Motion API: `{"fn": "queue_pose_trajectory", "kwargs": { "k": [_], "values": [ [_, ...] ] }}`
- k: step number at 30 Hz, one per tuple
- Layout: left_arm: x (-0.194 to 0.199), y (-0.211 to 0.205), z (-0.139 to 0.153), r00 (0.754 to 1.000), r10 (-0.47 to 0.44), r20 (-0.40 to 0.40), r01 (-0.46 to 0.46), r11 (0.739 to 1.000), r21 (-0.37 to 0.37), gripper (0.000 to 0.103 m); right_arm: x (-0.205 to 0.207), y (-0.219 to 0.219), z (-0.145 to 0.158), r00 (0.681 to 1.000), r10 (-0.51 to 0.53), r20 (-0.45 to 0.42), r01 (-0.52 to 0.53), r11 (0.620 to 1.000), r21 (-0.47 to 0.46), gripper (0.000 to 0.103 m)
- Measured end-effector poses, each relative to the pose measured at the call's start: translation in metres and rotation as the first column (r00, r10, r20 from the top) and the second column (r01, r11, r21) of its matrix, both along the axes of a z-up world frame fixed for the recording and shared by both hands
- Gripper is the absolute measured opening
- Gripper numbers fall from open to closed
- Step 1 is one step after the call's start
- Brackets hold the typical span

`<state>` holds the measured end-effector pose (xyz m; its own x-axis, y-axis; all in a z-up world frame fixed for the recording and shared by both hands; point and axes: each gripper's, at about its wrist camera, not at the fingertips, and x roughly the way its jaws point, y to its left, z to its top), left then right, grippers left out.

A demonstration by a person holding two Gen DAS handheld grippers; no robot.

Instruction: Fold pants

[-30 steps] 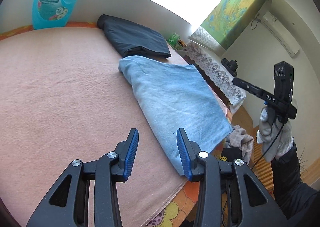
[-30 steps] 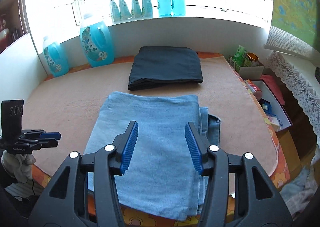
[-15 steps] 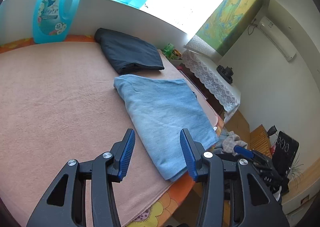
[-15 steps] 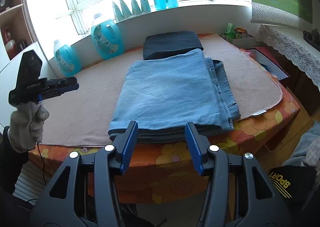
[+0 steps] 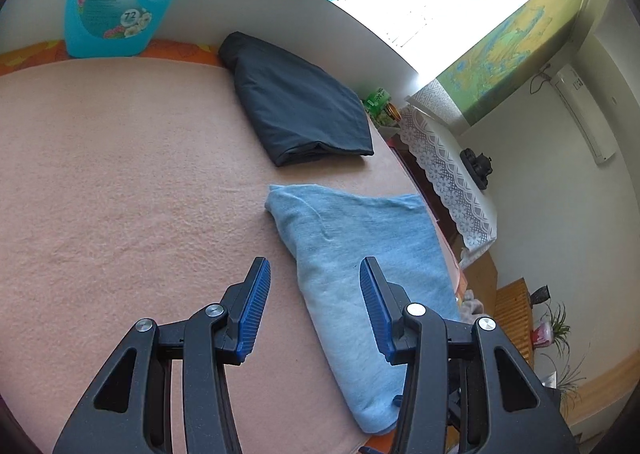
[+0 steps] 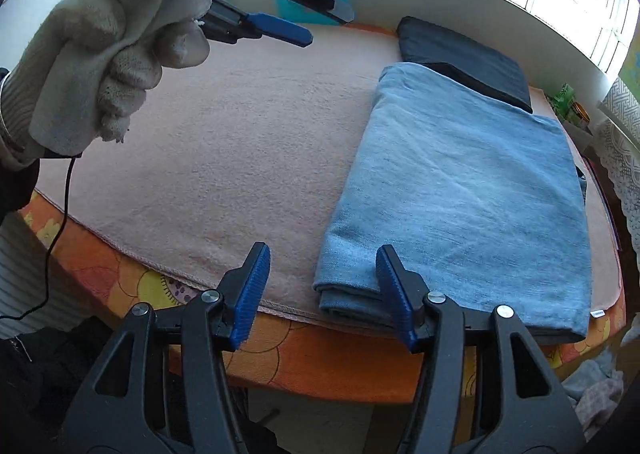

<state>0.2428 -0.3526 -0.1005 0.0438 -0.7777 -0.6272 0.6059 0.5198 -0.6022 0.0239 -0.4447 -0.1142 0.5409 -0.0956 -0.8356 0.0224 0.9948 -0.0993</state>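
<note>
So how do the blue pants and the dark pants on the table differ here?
The blue pants are light denim and lie at the table's near edge; the dark pants are almost black and lie at the far side by the white wall. The blue bundle looks larger in both views. Both are folded flat on the pink cloth.

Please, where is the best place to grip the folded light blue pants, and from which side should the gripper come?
Probably at the near left corner of the light blue pants, where the stacked layers show a thick edge at the table's front. The right gripper, jaws opening and empty, could come in from the front, level with the pink blanket, one pad under the stack and one on top.
</note>
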Motion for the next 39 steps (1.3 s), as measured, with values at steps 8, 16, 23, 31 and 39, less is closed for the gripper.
{"fn": "queue_pose_trajectory", "kwargs": {
  "k": [8, 16, 23, 31, 39],
  "values": [
    [0.023, -0.039, -0.035, 0.990, -0.078, -0.114, 0.082, 0.996, 0.031, 0.045, 0.005, 0.029, -0.016, 0.993, 0.064, -0.095, -0.084, 0.972, -0.218, 0.059],
    [0.033, -0.042, -0.038, 0.982, -0.091, -0.163, 0.097, 0.995, 0.030, 0.045, 0.007, -0.004, 0.029, 0.990, 0.061, -0.131, -0.075, 0.992, -0.103, 0.016],
    [0.046, -0.050, -0.044, 0.969, -0.049, -0.244, 0.052, 0.999, 0.005, 0.051, -0.014, -0.031, 0.080, 1.000, 0.016, -0.024, -0.017, 0.998, -0.061, 0.015],
    [0.051, -0.081, -0.049, 0.969, -0.057, -0.241, 0.051, 0.998, -0.032, 0.043, -0.020, -0.037, 0.072, 1.000, 0.031, 0.004, -0.031, 0.998, 0.050, 0.014],
    [0.054, -0.086, -0.019, 1.000, -0.024, -0.008, 0.024, 0.998, 0.054, 0.034, -0.016, -0.037, 0.030, 0.998, 0.053, 0.012, -0.055, 0.984, 0.167, 0.019]
  ]
}}
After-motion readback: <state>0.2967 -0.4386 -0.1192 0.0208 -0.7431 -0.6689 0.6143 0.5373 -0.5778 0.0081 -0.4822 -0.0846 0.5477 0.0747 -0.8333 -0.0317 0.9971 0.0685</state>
